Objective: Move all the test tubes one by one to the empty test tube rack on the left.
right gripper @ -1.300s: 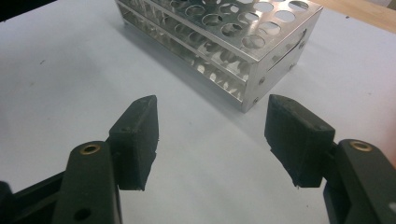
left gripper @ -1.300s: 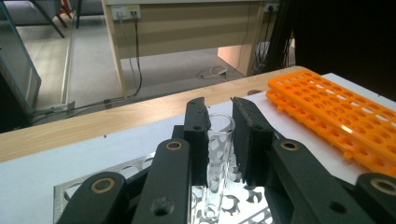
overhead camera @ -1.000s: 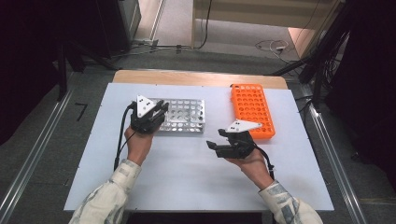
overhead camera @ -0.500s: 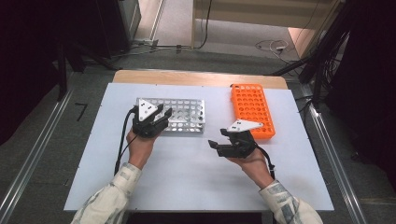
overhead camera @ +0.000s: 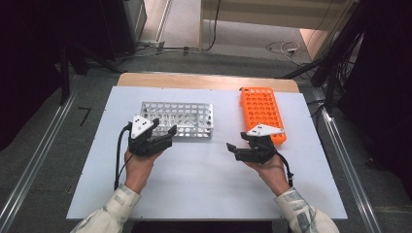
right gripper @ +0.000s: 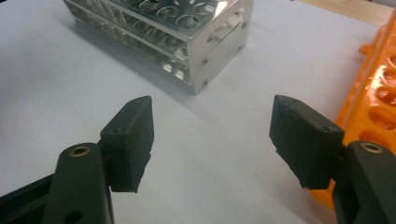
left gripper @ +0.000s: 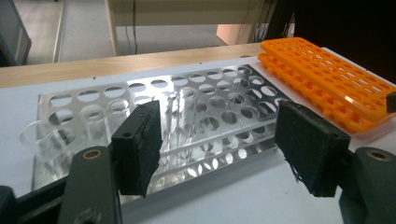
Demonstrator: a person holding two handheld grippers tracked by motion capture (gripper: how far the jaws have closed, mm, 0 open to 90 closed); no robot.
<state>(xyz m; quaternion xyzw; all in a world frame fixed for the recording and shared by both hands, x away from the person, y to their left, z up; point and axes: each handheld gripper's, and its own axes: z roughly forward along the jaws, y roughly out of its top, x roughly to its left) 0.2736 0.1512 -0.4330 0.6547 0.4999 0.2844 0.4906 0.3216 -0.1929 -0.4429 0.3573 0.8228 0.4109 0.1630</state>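
Note:
A silver metal tube rack (overhead camera: 177, 119) stands at mid-left of the white table (overhead camera: 204, 184), and an orange plastic rack (overhead camera: 262, 109) lies to its right. My left gripper (overhead camera: 163, 127) hovers at the metal rack's near left corner. Its jaws have just been opening and nothing is between them. In the left gripper view, the left gripper (left gripper: 219, 126) frames the metal rack (left gripper: 187, 116), which holds clear glass tubes (left gripper: 42, 135) at its left end. My right gripper (overhead camera: 232, 149) is open, its jaws just widened and empty. It points left beside the orange rack (right gripper: 378, 93).
The metal rack's corner (right gripper: 205, 51) lies ahead of the right gripper (right gripper: 212, 116), with bare white table between. A wooden strip (overhead camera: 204, 80) runs along the table's far edge. Cables and dark equipment stand on the floor beyond.
The left gripper has drawn back from the metal rack toward the near edge, and its jaws have gone from shut to open. The right gripper has shifted slightly and spread a little wider.

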